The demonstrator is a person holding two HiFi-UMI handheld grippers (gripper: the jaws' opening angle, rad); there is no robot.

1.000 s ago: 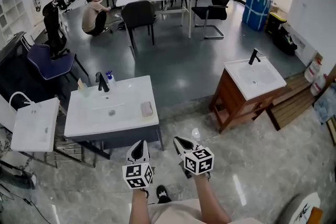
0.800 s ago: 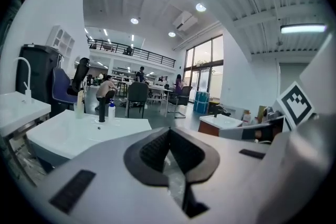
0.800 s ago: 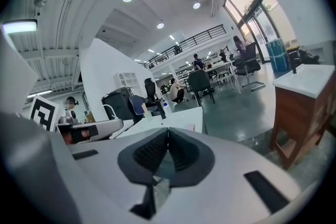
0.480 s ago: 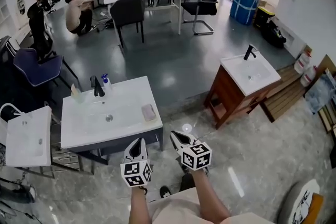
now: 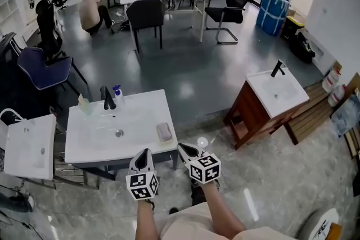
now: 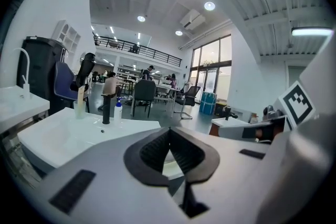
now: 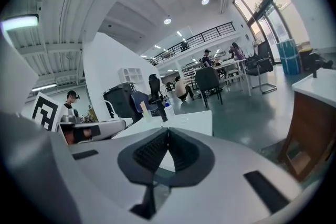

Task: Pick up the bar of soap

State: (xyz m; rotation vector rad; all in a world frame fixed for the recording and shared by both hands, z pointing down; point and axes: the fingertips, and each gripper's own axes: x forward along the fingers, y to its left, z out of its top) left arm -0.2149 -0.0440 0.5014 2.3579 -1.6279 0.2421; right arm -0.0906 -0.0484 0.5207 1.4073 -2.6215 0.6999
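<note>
jaws shut, empty, on left gripper [image 5: 143,153] and right gripper [image 5: 184,149], side by side near sink [image 5: 90,150]; pale soap [image 5: 163,132] lies flat.

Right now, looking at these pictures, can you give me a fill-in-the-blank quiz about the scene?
The bar of soap lies on the white sink counter, to the ___ of the drain. The jaws of the left gripper and the right gripper are both ___. The faucet on that counter is ___ in colour.
Missing words: right; shut; black.
</note>
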